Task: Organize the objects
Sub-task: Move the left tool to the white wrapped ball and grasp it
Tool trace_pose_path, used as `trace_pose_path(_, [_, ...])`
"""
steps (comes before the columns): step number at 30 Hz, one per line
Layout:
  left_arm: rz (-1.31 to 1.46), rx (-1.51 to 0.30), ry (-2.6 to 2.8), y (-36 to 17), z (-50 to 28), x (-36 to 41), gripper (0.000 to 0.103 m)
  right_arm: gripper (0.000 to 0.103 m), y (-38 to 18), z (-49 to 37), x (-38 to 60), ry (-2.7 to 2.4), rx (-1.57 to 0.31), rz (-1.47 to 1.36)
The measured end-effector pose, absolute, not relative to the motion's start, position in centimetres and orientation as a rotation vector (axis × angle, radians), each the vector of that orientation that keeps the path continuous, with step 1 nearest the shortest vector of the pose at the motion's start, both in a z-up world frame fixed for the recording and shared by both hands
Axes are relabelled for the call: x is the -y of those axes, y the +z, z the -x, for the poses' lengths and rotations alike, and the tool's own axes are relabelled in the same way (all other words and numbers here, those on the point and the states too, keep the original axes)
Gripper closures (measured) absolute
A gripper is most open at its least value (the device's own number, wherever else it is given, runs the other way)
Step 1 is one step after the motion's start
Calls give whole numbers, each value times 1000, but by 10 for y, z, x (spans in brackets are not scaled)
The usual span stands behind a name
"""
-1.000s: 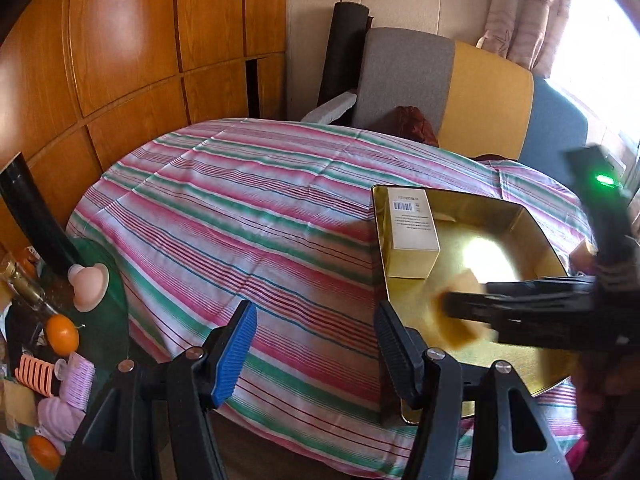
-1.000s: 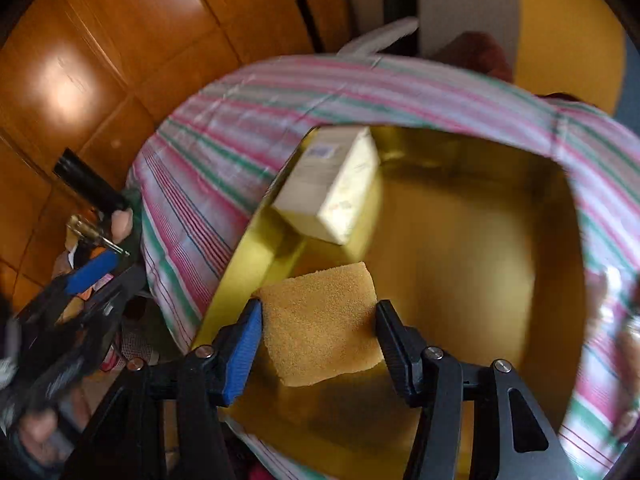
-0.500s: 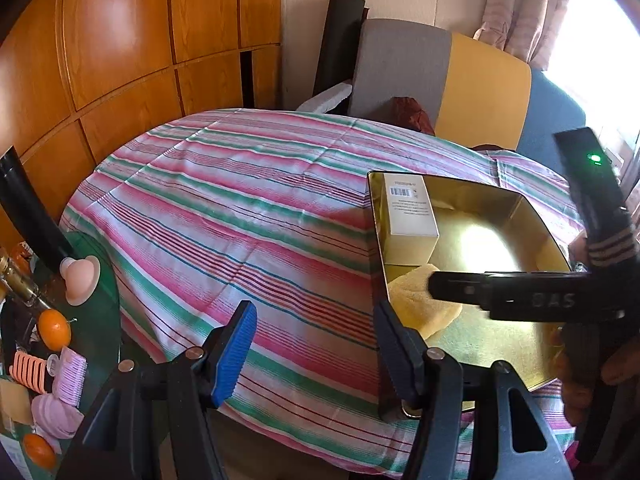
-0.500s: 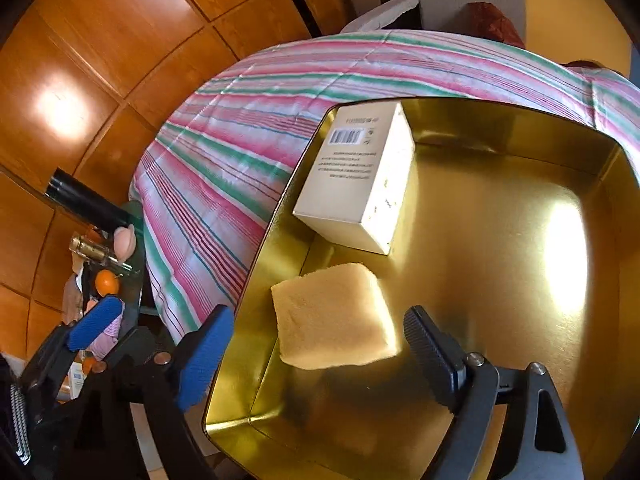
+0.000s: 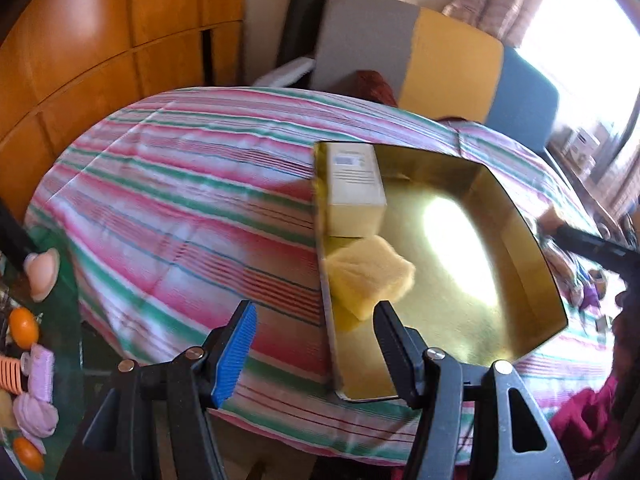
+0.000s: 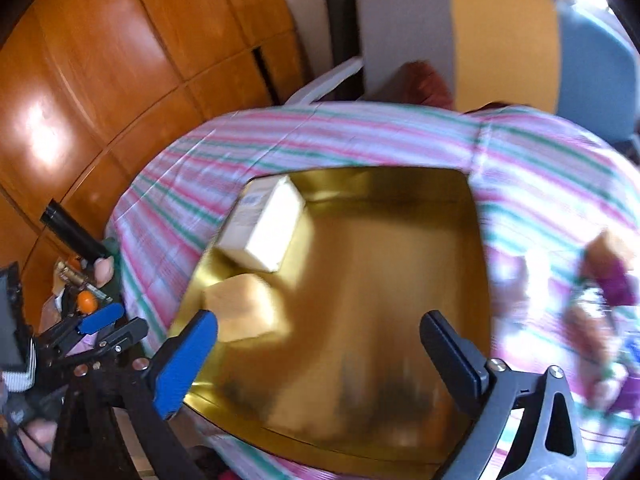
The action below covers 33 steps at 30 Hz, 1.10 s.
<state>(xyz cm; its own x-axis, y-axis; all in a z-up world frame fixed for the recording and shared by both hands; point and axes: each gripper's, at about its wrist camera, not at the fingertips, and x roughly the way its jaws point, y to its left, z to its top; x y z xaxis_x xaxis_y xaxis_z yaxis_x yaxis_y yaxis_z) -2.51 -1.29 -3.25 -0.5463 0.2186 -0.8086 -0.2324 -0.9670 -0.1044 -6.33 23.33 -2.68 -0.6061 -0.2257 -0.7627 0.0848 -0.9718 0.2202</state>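
Released since a sec ago: yellow sponge (image 6: 240, 306), now lying free in gold tray (image 6: 400, 360) at near-left corner, just beside white box (image 6: 266, 226). L to R: left gripper (image 5: 312, 340) half-spread, empty, over striped tablecloth (image 5: 180, 200) w/ one finger across tray edge; right gripper (image 6: 320, 356) jaws opening wide above tray floor, nothing btwn them.

Window daylight glares off the gold tray (image 5: 516, 216); motion blur, fisheye warping.

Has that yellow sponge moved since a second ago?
Yes. The yellow sponge, held up between the right gripper's jaws before, now lies in the gold tray beside the white box; the jaws are opening, empty.
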Motion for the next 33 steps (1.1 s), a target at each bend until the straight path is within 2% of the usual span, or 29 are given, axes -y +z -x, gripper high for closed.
trace_pose_path(5, [1235,-64,2450,-14,25,-24,42,0,-11,26,-316,-2836,289,-1290])
trace_pose_path(10, [1137,-205,2303,6,25,-91,42,0,-2,-14,-417,-3045,404,-1341])
trace_pose_path(17, [1049,-376,2087,19,31,-211,57,0,-26,-62,-524,-3213,656,-1378])
trace_pose_path(20, [1056,-474,2037,10,40,-262,58,0,-45,-77,-554,-3171,938,-1323])
trace_pose_path(22, [1077,-528,2018,-1,52,-288,58,0,-44,-88,-570,-3143,1116,-1187])
trace_pose_path(26, [1157,-605,1988,-27,71,-325,58,0,-44,-96,-579,-3095,1271,-1073])
trace_pose_path(33, [1284,-784,1963,-74,92,-367,57,0,-44,-102,-581,-3058,1353,-976])
